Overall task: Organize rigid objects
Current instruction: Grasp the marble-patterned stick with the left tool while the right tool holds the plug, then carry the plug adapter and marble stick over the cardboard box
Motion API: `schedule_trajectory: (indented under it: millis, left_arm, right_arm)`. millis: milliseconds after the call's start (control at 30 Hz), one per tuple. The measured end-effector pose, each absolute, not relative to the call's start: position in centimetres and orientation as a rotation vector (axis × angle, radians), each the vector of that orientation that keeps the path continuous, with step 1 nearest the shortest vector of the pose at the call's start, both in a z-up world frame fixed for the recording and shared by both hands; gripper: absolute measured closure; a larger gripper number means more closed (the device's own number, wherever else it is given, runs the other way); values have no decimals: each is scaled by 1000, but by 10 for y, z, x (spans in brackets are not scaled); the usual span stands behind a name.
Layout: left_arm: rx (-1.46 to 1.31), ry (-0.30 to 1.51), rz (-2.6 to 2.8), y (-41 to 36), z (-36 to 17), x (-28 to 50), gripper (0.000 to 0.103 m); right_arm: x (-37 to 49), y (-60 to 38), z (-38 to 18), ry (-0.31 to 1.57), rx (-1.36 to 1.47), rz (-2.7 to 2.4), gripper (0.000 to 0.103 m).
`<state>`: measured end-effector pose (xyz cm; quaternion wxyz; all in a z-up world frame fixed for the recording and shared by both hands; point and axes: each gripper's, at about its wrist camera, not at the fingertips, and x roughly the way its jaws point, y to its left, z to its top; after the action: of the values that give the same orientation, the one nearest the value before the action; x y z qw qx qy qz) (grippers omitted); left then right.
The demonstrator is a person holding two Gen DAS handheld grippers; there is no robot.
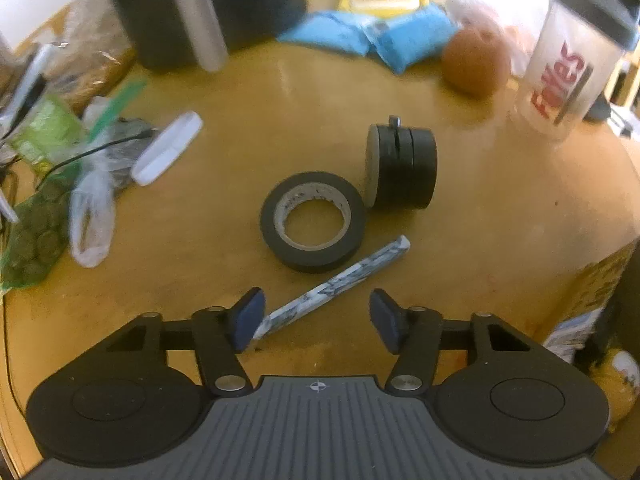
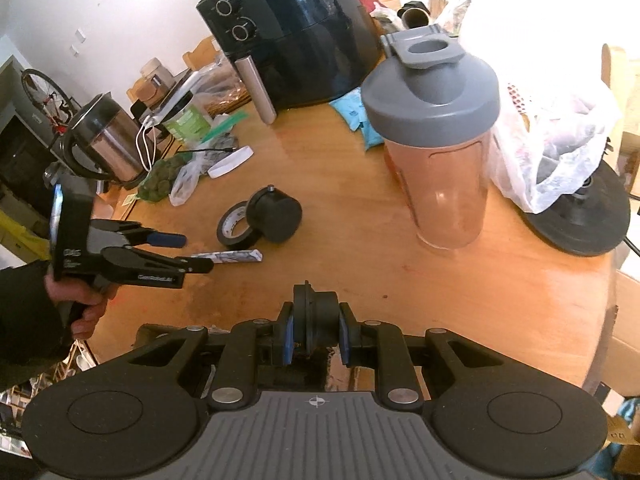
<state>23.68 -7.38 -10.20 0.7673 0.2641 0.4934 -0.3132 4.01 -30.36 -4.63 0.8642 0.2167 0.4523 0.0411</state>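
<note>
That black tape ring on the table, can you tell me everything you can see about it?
The tape roll is a black ring with a pale cardboard core bearing faint print, and a round hole showing the wooden table. It looks like smooth electrical tape. It lies flat on its side. A black caster wheel stands right against its far edge, and a patterned bar lies just beside its near edge. The open left tool is near but not touching it.

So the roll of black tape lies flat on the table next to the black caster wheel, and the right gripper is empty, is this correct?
Not quite. The right gripper is not empty: it is shut on a small black part, as the right wrist view shows. The rest holds: the roll of black tape lies flat on the table next to the black caster wheel.
</note>
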Motion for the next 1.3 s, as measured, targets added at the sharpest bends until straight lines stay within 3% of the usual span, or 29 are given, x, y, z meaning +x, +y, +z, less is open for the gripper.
schedule_trajectory:
  millis: [300,467,567,900,1300]
  left_arm:
    - [654,1119,-817,-86,-122,252,59]
    - [662,1134,-844,-87,-120,253,86]
    - [663,1148,-863,-87,-119,251,92]
    - [651,1087,-846,-80,-102,231,93]
    - [450,1047,-680,-57,-64,211,93]
  right_arm:
    - [30,-311,-45,934,471,54,79]
    - [24,-316,-44,921,476,40,79]
    - [22,-318,-44,915,480,35,79]
    - [21,-314,-43,908,475,63,79]
    - [21,-304,-43,927,412,56,79]
